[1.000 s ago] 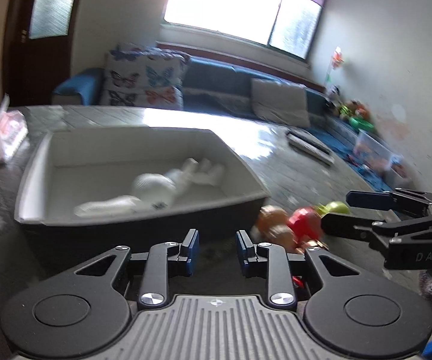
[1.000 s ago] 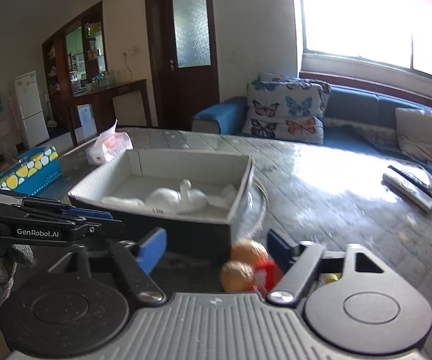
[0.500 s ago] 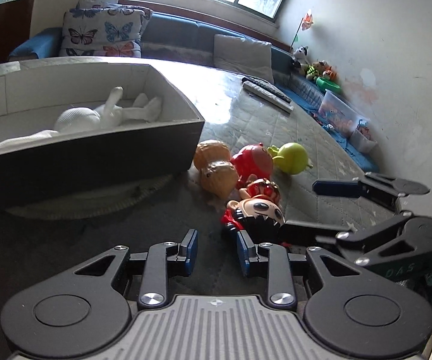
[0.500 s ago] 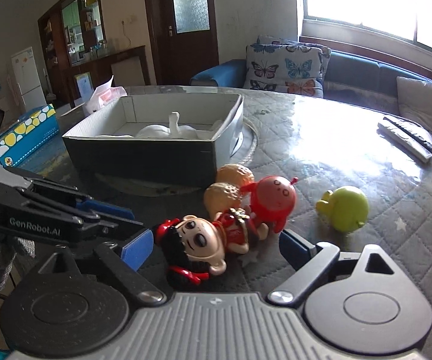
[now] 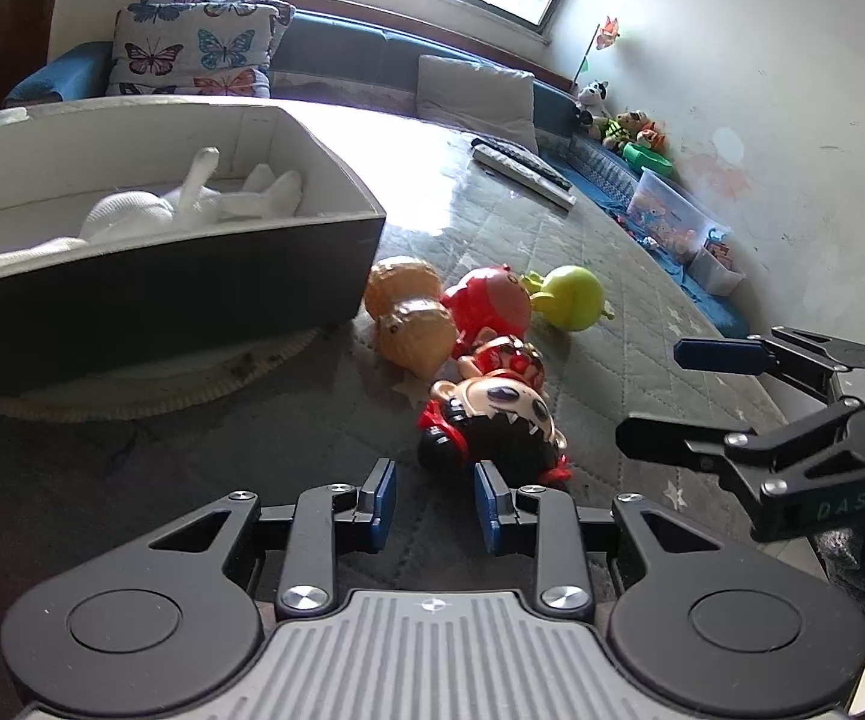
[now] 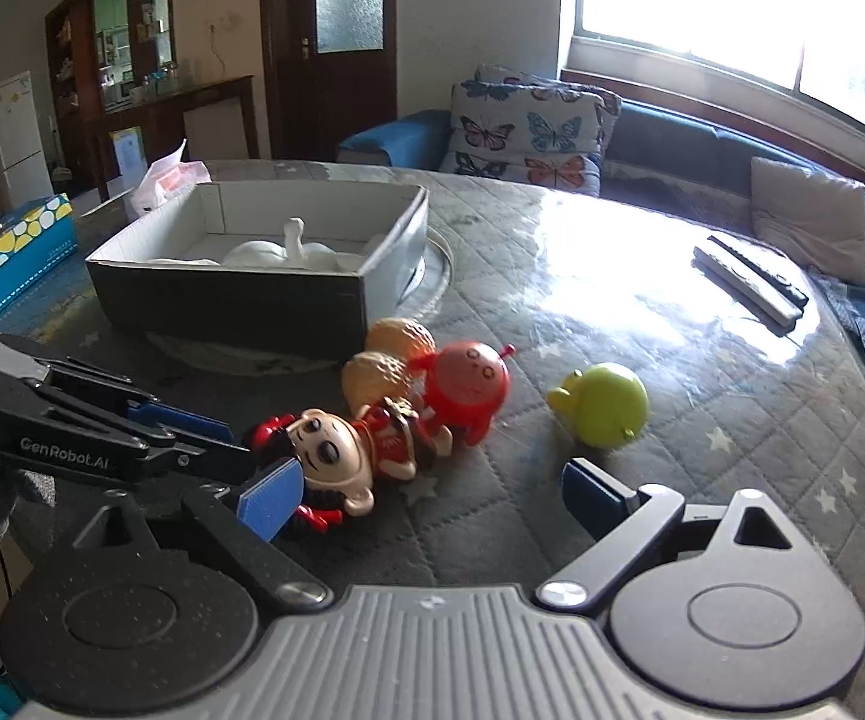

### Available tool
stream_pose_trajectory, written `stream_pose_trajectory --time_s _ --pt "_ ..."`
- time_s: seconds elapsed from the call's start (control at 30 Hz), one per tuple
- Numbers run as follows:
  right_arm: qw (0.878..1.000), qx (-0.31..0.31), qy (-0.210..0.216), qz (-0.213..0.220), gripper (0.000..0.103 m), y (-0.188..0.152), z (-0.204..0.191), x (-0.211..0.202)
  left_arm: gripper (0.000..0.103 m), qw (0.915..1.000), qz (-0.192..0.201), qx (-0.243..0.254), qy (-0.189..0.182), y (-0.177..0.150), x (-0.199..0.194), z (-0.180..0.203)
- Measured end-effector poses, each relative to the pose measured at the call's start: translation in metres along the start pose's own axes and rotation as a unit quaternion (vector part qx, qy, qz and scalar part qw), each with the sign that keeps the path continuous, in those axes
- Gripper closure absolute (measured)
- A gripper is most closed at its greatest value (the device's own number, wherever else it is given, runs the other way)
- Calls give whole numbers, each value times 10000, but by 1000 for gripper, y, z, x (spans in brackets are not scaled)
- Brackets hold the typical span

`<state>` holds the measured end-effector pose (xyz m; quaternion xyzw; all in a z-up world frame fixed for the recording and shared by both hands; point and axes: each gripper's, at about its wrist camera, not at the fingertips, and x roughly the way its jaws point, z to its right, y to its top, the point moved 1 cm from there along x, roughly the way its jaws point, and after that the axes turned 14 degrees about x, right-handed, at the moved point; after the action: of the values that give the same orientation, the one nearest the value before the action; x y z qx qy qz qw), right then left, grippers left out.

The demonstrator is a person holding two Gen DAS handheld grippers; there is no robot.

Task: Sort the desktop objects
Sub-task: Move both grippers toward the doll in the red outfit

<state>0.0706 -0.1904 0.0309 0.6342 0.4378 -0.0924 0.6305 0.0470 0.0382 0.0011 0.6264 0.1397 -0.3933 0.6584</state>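
A doll in red [image 5: 492,414] [image 6: 348,450] lies on the quilted table, head toward me. Behind it are two tan walnut-like toys [image 5: 411,318] [image 6: 381,372], a red round figure [image 5: 489,306] [image 6: 462,384] and a green round toy [image 5: 570,297] [image 6: 609,405]. A dark box [image 5: 162,294] [image 6: 234,300] holds a white plush toy [image 5: 150,213] [image 6: 276,252]. My left gripper [image 5: 432,507] is slightly open and empty, just short of the doll's head. My right gripper [image 6: 426,498] is wide open and empty, its left finger beside the doll's head.
Two remote controls [image 6: 750,285] [image 5: 522,168] lie far right on the table. A tissue pack [image 6: 162,180] and a blue dotted box [image 6: 24,246] stand beyond the dark box. A round mat [image 5: 150,384] lies under the box. A sofa with cushions [image 6: 528,132] is behind.
Both grippers have dropped and tilted down from the box toward the toy cluster. The doll has come into view and both grippers have closed in on it.
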Motion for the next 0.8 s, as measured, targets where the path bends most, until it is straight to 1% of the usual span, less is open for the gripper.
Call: stream_pose_trajectory --time_s 0.17,0.33,0.67,0.8 --pt "9999 113 41 -117 8 -3 8 16 72 9999 -103 -74 -60 -3 6 -1" --pt "9996 65 203 -203 8 -7 9 33 72 9997 -115 -190 -101 -2 9 -5" --pt "9974 61 686 -219 7 -4 7 46 72 9988 8 -479 69 5 10 -27" --pt "9962 54 832 -255 7 -6 4 49 72 9976 116 -682 -14 8 5 -37"
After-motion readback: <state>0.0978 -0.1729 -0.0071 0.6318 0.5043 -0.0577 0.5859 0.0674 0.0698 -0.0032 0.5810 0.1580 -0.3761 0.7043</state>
